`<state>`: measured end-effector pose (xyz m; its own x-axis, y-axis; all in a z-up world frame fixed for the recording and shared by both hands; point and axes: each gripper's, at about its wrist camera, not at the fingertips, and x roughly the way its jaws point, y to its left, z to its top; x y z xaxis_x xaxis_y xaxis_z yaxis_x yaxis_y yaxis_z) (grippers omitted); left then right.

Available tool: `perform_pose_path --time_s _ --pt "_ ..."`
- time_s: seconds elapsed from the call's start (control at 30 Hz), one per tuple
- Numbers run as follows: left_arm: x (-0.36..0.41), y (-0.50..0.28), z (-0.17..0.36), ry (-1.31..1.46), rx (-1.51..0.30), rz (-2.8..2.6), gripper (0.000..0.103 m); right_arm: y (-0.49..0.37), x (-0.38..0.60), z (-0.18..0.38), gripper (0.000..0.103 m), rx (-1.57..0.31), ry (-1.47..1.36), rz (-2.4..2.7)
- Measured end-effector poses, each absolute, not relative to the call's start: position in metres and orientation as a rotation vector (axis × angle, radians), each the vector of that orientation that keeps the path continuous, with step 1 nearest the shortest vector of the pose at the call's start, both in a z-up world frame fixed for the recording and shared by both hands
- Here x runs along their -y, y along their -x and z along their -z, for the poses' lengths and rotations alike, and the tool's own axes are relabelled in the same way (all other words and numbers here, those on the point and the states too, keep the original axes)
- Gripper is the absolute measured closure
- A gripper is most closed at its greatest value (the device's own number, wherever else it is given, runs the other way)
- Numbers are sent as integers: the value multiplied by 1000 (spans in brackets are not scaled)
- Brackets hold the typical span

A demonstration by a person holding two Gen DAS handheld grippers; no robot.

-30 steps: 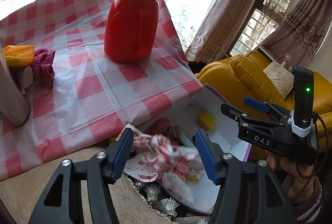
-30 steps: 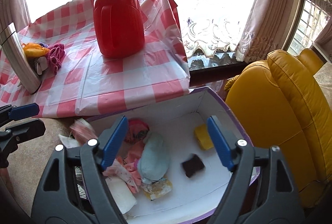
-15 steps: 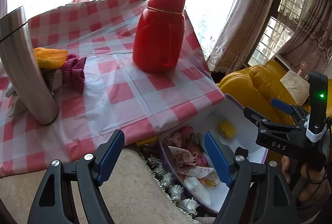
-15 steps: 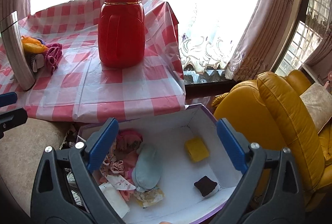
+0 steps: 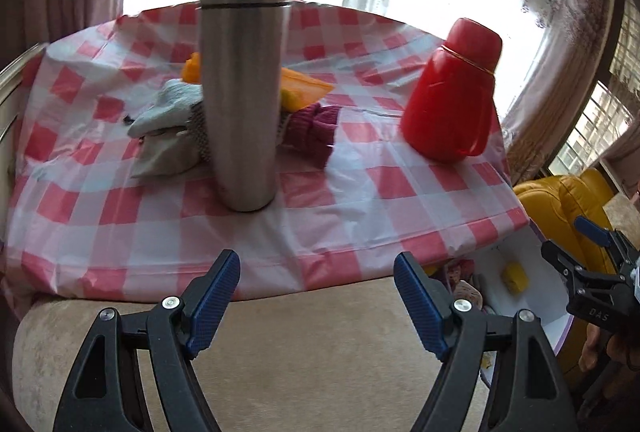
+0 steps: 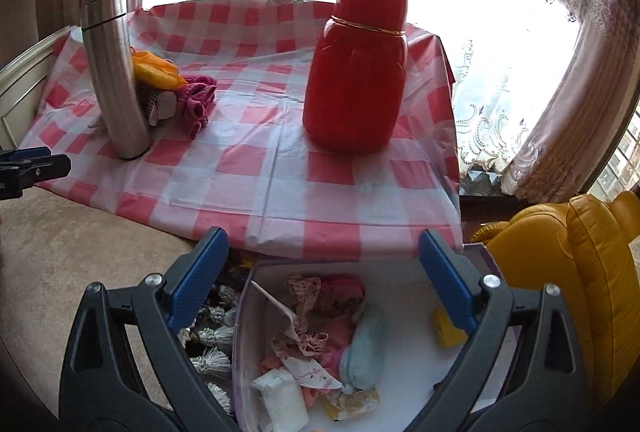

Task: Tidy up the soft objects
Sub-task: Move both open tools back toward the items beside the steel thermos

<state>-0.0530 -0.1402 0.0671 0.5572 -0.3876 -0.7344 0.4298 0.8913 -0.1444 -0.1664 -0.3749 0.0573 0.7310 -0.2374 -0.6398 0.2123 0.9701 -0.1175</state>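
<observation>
1. Left gripper (image 5: 316,296): jaws spread, nothing between them. It faces the checked table (image 5: 360,191) and is the nearer tool to the cloth pile (image 5: 176,119).
2. The pile lies straight ahead, behind and partly hidden by the steel flask (image 5: 244,87): pale sock, orange piece, magenta knit, all limp and crumpled.
3. Right gripper (image 6: 322,272): jaws wide apart, empty, over the box (image 6: 400,352) holding sorted cloths.

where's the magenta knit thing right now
The magenta knit cloth lies on the checked tablecloth, in the soft pile just right of the steel flask and left of the red jug; the right wrist view shows it likewise.
</observation>
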Motion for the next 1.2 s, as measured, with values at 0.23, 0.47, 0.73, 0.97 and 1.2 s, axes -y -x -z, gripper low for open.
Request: perform_pose_path --time_s 0.23,0.47,0.73,0.97,1.2 --pt "100 32 -63 51 -873 408 23 127 344 -60 7 -696 130 135" --pt "81 21 -60 106 -886 389 23 81 325 -66 7 -676 200 31" --pt "74 9 -59 137 -897 389 25 33 295 -71 7 -620 343 -122" --pt "65 1 -56 157 -906 359 25 -11 280 -65 11 -607 440 -262" --pt "55 -9 -53 170 -919 320 25 -41 260 -55 18 -561 578 -383"
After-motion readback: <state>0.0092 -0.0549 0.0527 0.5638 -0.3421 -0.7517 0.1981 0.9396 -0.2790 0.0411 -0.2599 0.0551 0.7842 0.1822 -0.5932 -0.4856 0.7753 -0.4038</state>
